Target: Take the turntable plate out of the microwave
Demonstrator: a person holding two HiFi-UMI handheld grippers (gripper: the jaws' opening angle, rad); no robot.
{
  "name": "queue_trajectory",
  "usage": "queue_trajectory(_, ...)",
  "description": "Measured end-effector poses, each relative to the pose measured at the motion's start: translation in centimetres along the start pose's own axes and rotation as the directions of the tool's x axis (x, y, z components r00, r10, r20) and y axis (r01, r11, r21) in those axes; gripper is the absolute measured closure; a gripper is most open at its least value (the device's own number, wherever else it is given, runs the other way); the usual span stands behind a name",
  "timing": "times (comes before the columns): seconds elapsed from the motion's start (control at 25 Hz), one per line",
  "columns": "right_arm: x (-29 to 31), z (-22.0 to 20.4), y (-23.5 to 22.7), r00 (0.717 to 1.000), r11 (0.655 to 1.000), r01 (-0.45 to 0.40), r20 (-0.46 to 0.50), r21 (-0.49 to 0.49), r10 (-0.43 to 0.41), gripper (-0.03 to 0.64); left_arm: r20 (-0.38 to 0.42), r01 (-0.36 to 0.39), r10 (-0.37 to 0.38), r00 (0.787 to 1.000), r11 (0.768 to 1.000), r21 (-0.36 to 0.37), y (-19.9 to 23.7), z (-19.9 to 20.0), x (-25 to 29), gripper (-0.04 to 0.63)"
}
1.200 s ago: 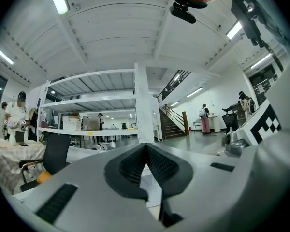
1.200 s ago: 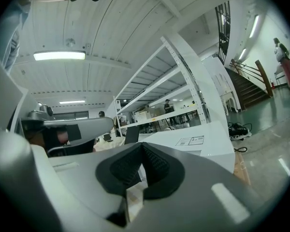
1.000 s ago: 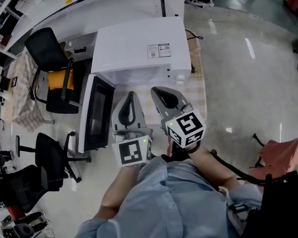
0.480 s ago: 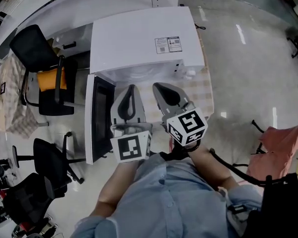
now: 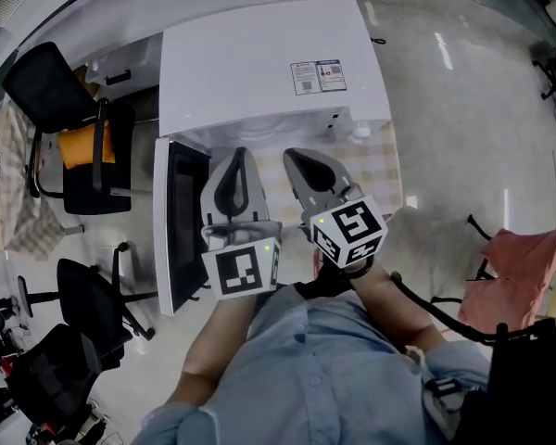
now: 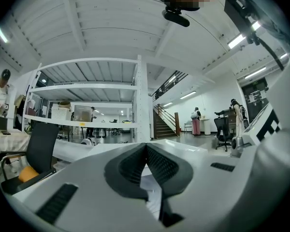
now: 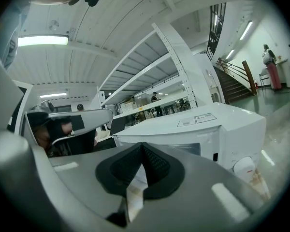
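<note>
Head view: a white box-shaped microwave oven [image 5: 269,63] is seen from above on a beige checked cloth [image 5: 375,170]. Its dark-windowed door [image 5: 176,221] is swung open to the left, and the left gripper [image 5: 238,156] and the right gripper [image 5: 292,156] are held side by side just before the open front. In the left gripper view and the right gripper view the black ribbed pads [image 6: 159,166] of each tool are pressed together at the tips with nothing caught between them. The turntable plate cannot be made out, the cavity being hidden beneath the oven's top.
</note>
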State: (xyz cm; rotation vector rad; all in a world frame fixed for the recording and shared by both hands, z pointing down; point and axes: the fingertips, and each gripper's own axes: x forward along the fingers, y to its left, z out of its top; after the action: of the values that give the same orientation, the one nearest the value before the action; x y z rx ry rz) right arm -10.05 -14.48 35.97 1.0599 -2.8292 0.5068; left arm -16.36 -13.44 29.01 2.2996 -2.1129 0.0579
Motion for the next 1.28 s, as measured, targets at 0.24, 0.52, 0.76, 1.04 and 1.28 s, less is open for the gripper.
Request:
queue_trajectory(0.24, 1.3, -2.1, -0.9, 1.000, 1.000, 0.004, 0.003, 0.009, -0.004, 0.624, 0.011, 0.005, -0.005, 1.000, 1.000, -0.004, 0.5, -2.3, 0.7, 0.588)
queue_trajectory(0.52, 2.5, -5.6, -1.9, 1.000, 0.999, 0.019, -0.007, 0.031, -0.019, 0.624, 0.012, 0.005, -0.005, 1.000, 1.000, 0.002, 1.4, -5.3, 1.7, 0.588)
queue_trajectory(0.76, 4.7, -9.5, -2.3, 0.999, 0.997, 0.026, -0.038, 0.077, -0.023, 0.624, 0.022, 0.015, -0.015, 1.000, 1.000, 0.016, 2.3, -7.1, 2.5, 0.588)
queue_trajectory(1.04, 6.5, -13.9, -3.4, 0.998, 0.986, 0.047, -0.055, 0.159, -0.039, 0.624, 0.005, 0.028, -0.029, 1.000, 1.000, 0.013, 3.2, -10.5, 3.8, 0.588)
queue_trajectory(1.28, 7.9, -16.3, -4.4, 0.998, 0.976, 0.050, -0.040, 0.210, -0.042, 0.624, -0.007, 0.047, -0.047, 0.999, 0.999, 0.015, 3.1, -13.4, 4.9, 0.588)
